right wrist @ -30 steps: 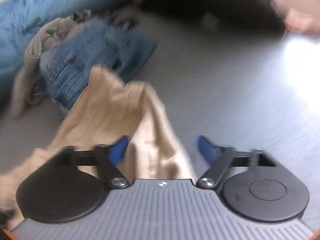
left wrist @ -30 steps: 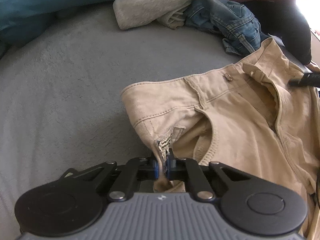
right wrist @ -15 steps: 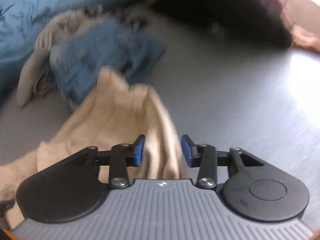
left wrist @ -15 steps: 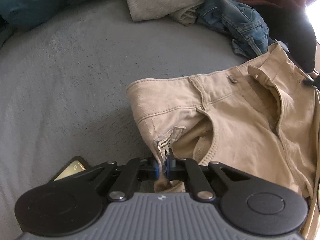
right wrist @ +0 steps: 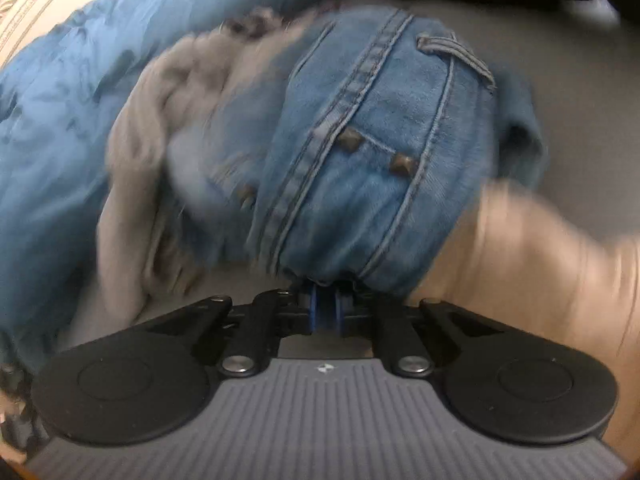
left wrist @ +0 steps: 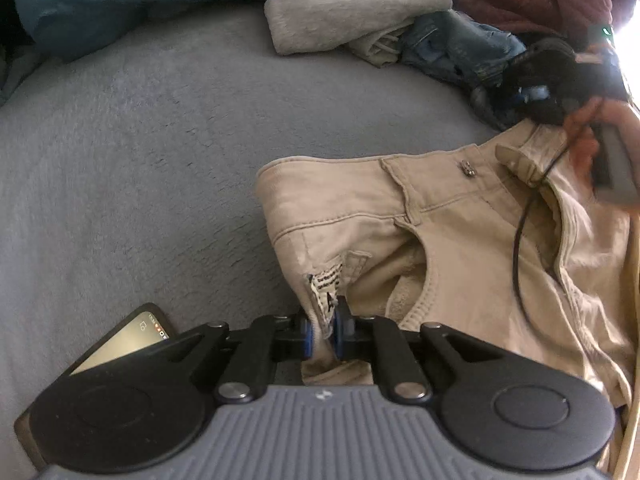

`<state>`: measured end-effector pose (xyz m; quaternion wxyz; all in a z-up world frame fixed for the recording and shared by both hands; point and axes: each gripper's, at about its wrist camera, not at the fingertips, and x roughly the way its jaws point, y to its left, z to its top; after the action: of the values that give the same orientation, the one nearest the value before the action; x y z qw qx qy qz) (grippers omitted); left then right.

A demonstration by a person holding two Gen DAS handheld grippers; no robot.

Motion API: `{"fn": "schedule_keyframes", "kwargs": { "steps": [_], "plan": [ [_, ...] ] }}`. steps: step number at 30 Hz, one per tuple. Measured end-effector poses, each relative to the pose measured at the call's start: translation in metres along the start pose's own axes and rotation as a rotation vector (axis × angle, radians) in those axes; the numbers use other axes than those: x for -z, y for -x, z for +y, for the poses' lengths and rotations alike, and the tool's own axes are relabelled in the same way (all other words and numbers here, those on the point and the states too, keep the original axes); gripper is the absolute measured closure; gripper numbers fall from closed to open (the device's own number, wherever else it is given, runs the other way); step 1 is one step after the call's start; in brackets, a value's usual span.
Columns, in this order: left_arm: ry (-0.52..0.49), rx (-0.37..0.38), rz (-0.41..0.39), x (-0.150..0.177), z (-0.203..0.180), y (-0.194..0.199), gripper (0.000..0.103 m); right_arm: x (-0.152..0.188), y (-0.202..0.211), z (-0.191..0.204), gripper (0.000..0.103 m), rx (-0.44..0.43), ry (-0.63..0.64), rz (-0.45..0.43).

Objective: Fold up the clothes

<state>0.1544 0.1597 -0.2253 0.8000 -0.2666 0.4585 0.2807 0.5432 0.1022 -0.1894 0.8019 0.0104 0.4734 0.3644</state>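
On the grey bed we pinch the khaki trousers at the hip in our left tool, the right tool clamped apparently on the jeans; next, a matching waistband grip seems needed.

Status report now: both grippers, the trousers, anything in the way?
Left gripper shut on beige trousers at the side seam. Right gripper shut; what it holds is unclear. Jeans bunched right ahead of it. Phone beside left gripper.
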Motion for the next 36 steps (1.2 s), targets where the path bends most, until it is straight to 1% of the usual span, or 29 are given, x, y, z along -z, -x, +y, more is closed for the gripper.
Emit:
{"fn": "schedule_keyframes", "kwargs": {
  "steps": [3, 5, 7, 8, 10, 11, 12, 13, 14, 15, 17, 19, 21, 22, 24, 25, 26, 27, 28, 29, 31, 33, 34, 36],
  "plan": [
    [0.012, 0.007, -0.001, 0.0, 0.003, 0.001, 0.09, -0.036, -0.009, -0.021, 0.101, 0.049, -0.04, -0.046],
    [0.004, 0.004, -0.002, 0.002, 0.002, -0.001, 0.09, -0.06, -0.015, -0.035, 0.103, 0.082, -0.067, -0.077],
    [0.003, 0.003, 0.001, 0.002, 0.002, -0.003, 0.09, -0.084, -0.021, -0.049, 0.103, 0.112, -0.095, -0.105],
    [0.001, 0.004, 0.001, 0.003, 0.002, -0.004, 0.09, -0.085, -0.016, -0.057, 0.101, 0.071, -0.121, -0.072],
    [0.003, 0.008, 0.001, 0.003, 0.002, -0.006, 0.09, -0.071, 0.011, -0.057, 0.095, -0.013, -0.052, -0.045],
    [0.008, 0.012, 0.001, 0.004, 0.002, -0.006, 0.09, -0.062, 0.027, -0.057, 0.078, -0.06, -0.01, -0.035],
    [0.01, 0.017, -0.002, 0.005, 0.003, -0.007, 0.09, -0.049, 0.043, -0.061, 0.05, -0.095, 0.01, -0.028],
    [0.011, 0.021, -0.004, 0.005, 0.004, -0.007, 0.09, -0.036, 0.059, -0.065, 0.036, -0.127, 0.03, -0.023],
    [0.006, 0.025, -0.011, 0.007, 0.005, -0.008, 0.09, -0.023, 0.073, -0.071, 0.021, -0.117, 0.042, -0.037],
    [0.001, 0.025, -0.018, 0.009, 0.005, -0.008, 0.09, -0.013, 0.079, -0.076, 0.02, -0.084, 0.062, -0.037],
    [-0.014, 0.02, -0.03, 0.011, 0.003, -0.009, 0.09, 0.003, 0.083, -0.087, 0.02, -0.02, 0.103, -0.023],
    [-0.033, 0.012, -0.042, 0.013, 0.0, -0.009, 0.09, 0.017, 0.075, -0.096, 0.02, 0.002, 0.103, 0.034],
    [-0.036, 0.011, -0.049, 0.015, 0.0, -0.009, 0.09, 0.025, 0.056, -0.097, 0.02, -0.011, 0.103, 0.121],
    [-0.037, 0.01, -0.053, 0.015, 0.0, -0.009, 0.09, 0.029, 0.049, -0.095, 0.02, 0.009, 0.104, 0.122],
    [-0.031, 0.011, -0.055, 0.016, 0.001, -0.01, 0.09, 0.036, 0.046, -0.089, 0.023, 0.007, 0.122, 0.099],
    [-0.028, 0.011, -0.056, 0.017, 0.001, -0.01, 0.09, 0.037, 0.04, -0.086, 0.027, 0.027, 0.144, 0.103],
    [-0.024, 0.009, -0.06, 0.018, 0.001, -0.01, 0.091, 0.039, 0.034, -0.083, 0.049, 0.047, 0.166, 0.108],
    [-0.013, 0.01, -0.065, 0.019, 0.002, -0.01, 0.092, 0.041, 0.027, -0.08, 0.077, 0.069, 0.201, 0.133],
    [0.004, 0.011, -0.071, 0.019, 0.002, -0.008, 0.094, 0.043, 0.027, -0.076, 0.09, 0.083, 0.223, 0.127],
    [0.017, 0.009, -0.078, 0.02, 0.002, -0.006, 0.095, 0.043, 0.033, -0.069, 0.099, 0.069, 0.234, 0.093],
    [0.036, 0.005, -0.093, 0.023, 0.003, -0.001, 0.096, 0.042, 0.052, -0.054, 0.099, 0.031, 0.267, 0.008],
    [0.043, 0.005, -0.108, 0.026, 0.004, 0.002, 0.096, 0.042, 0.074, -0.047, 0.099, -0.053, 0.27, -0.089],
    [0.046, 0.005, -0.108, 0.026, 0.006, 0.002, 0.096, 0.041, 0.079, -0.045, 0.099, -0.069, 0.264, -0.114],
    [0.052, 0.004, -0.105, 0.027, 0.008, 0.0, 0.096, 0.035, 0.066, -0.036, 0.099, -0.072, 0.263, -0.124]
  ]
}}
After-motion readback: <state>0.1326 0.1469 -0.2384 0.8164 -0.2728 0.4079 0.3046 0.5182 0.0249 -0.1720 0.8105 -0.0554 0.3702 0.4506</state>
